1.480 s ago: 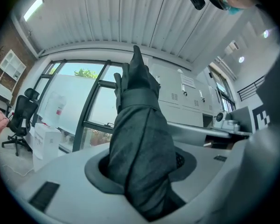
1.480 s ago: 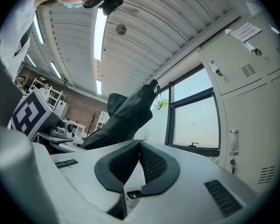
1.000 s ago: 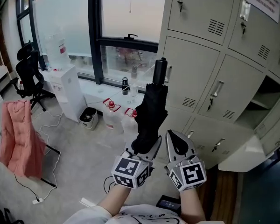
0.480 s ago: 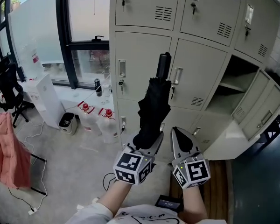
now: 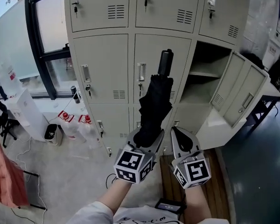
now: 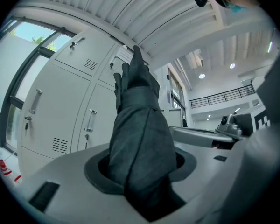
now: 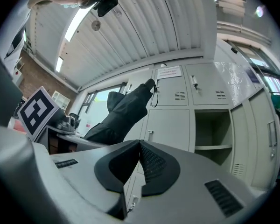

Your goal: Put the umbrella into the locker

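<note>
The umbrella (image 5: 154, 107), clamped in the left gripper (image 5: 148, 138), has been swung round to the open locker (image 5: 204, 62) for insertion; the right gripper (image 5: 178, 133) is closed, empty.

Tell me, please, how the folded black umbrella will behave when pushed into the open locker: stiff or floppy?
Probably stiff lengthwise: the umbrella extends straight out from the left gripper, clamped only at one end, without visible sagging. Its loose fabric folds bulge, so they may yield and snag on the edge of the open locker.

Black folded umbrella (image 5: 154, 108) upright — open locker (image 5: 203, 85) to its right.
</note>
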A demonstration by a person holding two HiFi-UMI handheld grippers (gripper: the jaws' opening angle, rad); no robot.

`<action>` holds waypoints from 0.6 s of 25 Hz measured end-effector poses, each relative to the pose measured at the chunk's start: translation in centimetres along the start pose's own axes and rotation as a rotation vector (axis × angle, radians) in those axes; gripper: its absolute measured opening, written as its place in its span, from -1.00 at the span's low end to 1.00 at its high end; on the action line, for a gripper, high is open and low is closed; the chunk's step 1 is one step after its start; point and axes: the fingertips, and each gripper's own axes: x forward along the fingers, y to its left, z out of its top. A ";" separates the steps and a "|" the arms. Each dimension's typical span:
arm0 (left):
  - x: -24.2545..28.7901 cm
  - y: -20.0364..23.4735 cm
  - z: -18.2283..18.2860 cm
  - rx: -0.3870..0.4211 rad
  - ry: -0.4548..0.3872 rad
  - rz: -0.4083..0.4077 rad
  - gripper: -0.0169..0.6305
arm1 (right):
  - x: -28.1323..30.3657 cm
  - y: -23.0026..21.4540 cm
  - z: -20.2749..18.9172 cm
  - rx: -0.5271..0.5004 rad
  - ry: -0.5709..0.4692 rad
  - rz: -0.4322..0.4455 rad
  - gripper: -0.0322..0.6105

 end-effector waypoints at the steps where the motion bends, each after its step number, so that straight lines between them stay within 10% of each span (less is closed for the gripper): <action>1: 0.6 -0.6 -0.2 0.013 0.010 -0.019 -0.24 | -0.4 -0.7 -0.2 0.002 0.003 -0.018 -0.81; 15: 11.9 -4.8 -1.8 0.006 0.116 -0.246 -0.24 | -1.4 -10.7 -2.1 -0.017 0.068 -0.249 -0.81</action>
